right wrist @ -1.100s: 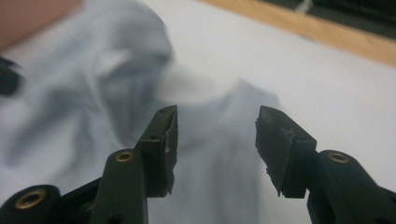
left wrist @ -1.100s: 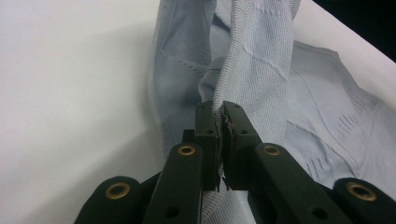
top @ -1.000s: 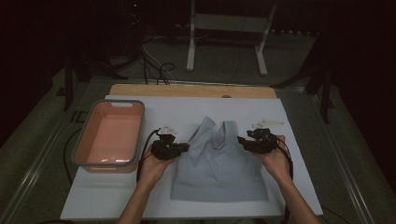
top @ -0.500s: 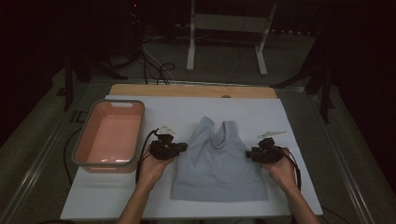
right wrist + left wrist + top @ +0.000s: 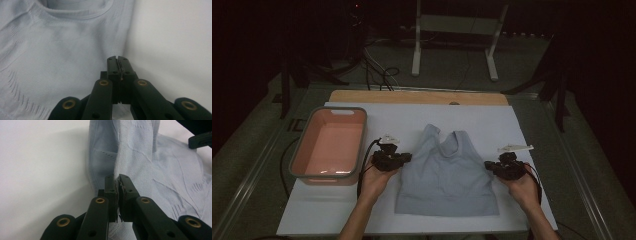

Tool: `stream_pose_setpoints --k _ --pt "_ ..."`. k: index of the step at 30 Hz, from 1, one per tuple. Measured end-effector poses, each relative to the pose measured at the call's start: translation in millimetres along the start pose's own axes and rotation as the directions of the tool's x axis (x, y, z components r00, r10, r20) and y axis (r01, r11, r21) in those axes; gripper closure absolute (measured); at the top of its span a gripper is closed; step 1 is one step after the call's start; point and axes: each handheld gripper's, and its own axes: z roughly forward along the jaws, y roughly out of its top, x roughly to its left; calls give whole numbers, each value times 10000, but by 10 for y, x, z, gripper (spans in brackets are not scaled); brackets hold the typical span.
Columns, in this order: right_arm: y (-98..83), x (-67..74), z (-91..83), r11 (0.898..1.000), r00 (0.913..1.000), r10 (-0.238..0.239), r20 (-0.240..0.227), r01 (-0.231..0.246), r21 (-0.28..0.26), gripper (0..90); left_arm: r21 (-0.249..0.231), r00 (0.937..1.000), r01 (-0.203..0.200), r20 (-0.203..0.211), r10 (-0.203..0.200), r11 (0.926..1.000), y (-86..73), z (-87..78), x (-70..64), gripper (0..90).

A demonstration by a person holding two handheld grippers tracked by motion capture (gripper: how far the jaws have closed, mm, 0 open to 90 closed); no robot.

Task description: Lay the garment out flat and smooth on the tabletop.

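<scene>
- The room is dim, with a metal stand point(image 5: 455, 40) and cables on the floor beyond the far edge; the work happens on a white table point(image 5: 512, 125) with a wooden strip along its far side.
- A pale blue top point(image 5: 447, 175) lies flat in the middle of the table, its straps toward the far side and its hem toward the near side.
- A pink tub point(image 5: 331, 146) stands at the left of the table, apart from the top.
- The left gripper point(image 5: 404, 158) sits at the top's left edge; in the left gripper view its jaws are clamped on a fold of the fabric, which rises in a ridge from the fingertips point(image 5: 125, 185).
- The right gripper point(image 5: 489, 166) sits at the top's right edge. Its jaws have just been closing, and in the right gripper view they stand pressed together at the side seam point(image 5: 126, 37); a thin bit of cloth appears pinched between them, though that is hard to make out.
- The step in hand looks like taking hold of both sides of the top, ready to lift or fold it.
- The next move calls for raising both hands together and evenly, and checking that the right side's pinch really has cloth, since a thin bite could slip.
</scene>
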Motion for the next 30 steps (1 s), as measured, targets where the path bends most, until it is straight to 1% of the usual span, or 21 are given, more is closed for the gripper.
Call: stream_pose_setpoints --k 2,6,9,11,12,14,15,16,18,19,21,22,24,26,28,30 --pt "-13 -36 -36 9999 9999 98 134 -97 -81 900 27 10000 33 27 -33 10000 2 12 -14 868" --pt "-30 -93 -90 9997 9989 173 443 -166 -160 900 260 9999 -110 65 108 9996 -2 79 -67 866" --pt "-38 -113 -111 9997 9965 168 815 -155 -166 900 425 9997 -183 163 176 9989 -19 138 -112 866" --pt "-47 -124 -113 9998 9942 180 1059 -170 -105 900 598 9993 -348 188 338 9976 -39 171 -141 866" --pt "-55 -127 -110 9999 9944 151 1044 -147 -42 900 639 9992 -384 163 374 9972 -52 179 -148 866" --pt "-75 -116 -97 10000 9951 94 984 -96 23 900 753 9994 -339 -75 346 9966 -70 175 -132 867" --pt "-82 -106 -91 10000 9956 57 931 -62 47 900 827 9994 -279 -202 297 9962 -80 167 -110 868" --pt "-86 -97 -88 10000 9955 17 945 -22 56 900 838 9995 -131 -263 153 9964 -92 159 -90 870" --pt "-85 -81 -87 10000 9964 68 847 -68 1 900 916 9990 15 -443 26 9958 -106 138 -60 871" --pt "-81 -71 -84 10000 9968 89 793 -89 -4 900 950 9990 24 -440 18 9955 -108 133 -57 871" --pt "-77 -39 -66 10000 9981 18 609 -18 6 900 904 9995 -161 -265 186 9958 -101 128 -67 867" --pt "-75 -18 -56 10000 9983 -53 578 52 14 900 757 9998 -187 -92 195 9970 -91 126 -73 848" --pt "-71 3 -42 9999 9984 -129 542 128 16 899 602 9997 -155 -181 167 9981 -50 127 -78 767" --pt "-67 10 -38 9999 9988 -164 456 165 -19 895 423 9999 -90 -140 96 9991 7 127 -76 728" --pt "-67 11 -42 9998 9989 -181 429 183 -56 893 262 9993 -71 -360 81 9996 71 131 -84 659" --pt "-72 10 -49 9998 9991 -164 382 169 -126 890 154 9987 -60 -504 68 9999 131 132 -77 632"
